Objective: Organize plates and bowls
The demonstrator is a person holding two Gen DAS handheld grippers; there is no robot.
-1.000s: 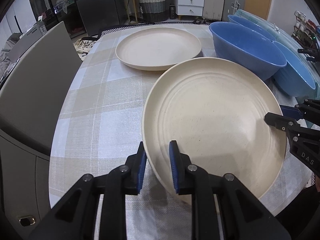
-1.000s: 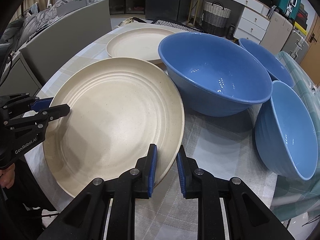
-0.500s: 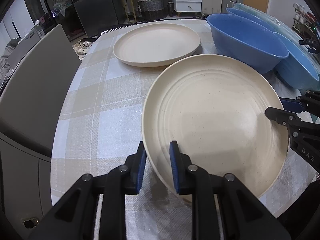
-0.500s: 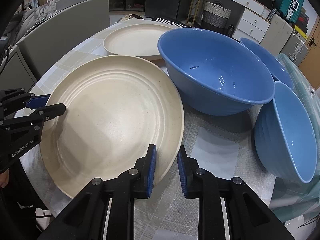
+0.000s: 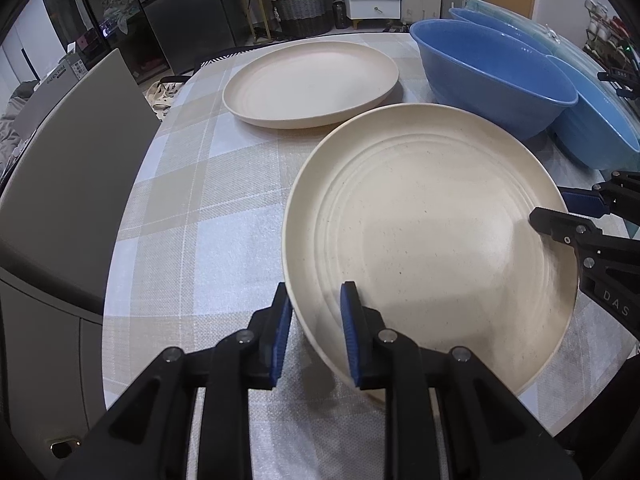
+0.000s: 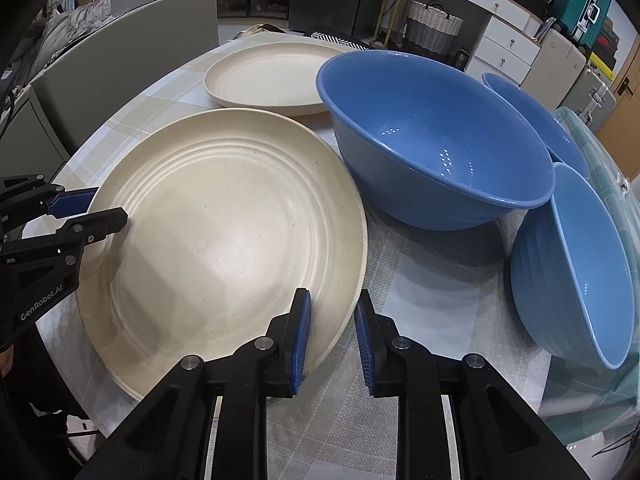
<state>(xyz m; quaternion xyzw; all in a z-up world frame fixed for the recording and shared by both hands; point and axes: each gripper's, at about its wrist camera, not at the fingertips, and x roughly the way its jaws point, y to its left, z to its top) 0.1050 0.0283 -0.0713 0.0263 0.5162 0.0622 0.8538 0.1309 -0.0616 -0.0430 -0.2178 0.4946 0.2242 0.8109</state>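
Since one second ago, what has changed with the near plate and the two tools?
Little: the near plate sits slightly lower in both views, still clamped by the left tool and right tool. The far plate and blue bowls are unchanged.

Cream plates and blue bowls on a checked cloth

The near plate (image 5: 424,220) is speckled cream with faint raised rings; a second cream plate (image 5: 310,82) lies at its eleven o'clock. The big bowl (image 6: 432,148) at one o'clock is deep blue with fine specks, the bowl (image 6: 576,268) at three o'clock a paler sky blue with a ribbed outside, and a third bowl (image 6: 536,120) behind is dark blue. The bench (image 5: 200,208) wears a beige, white and pale grey plaid cloth. The left gripper (image 5: 316,330) and right gripper (image 6: 332,336) are black with royal-blue pads. At ten o'clock, a grey-beige chair (image 5: 68,168).
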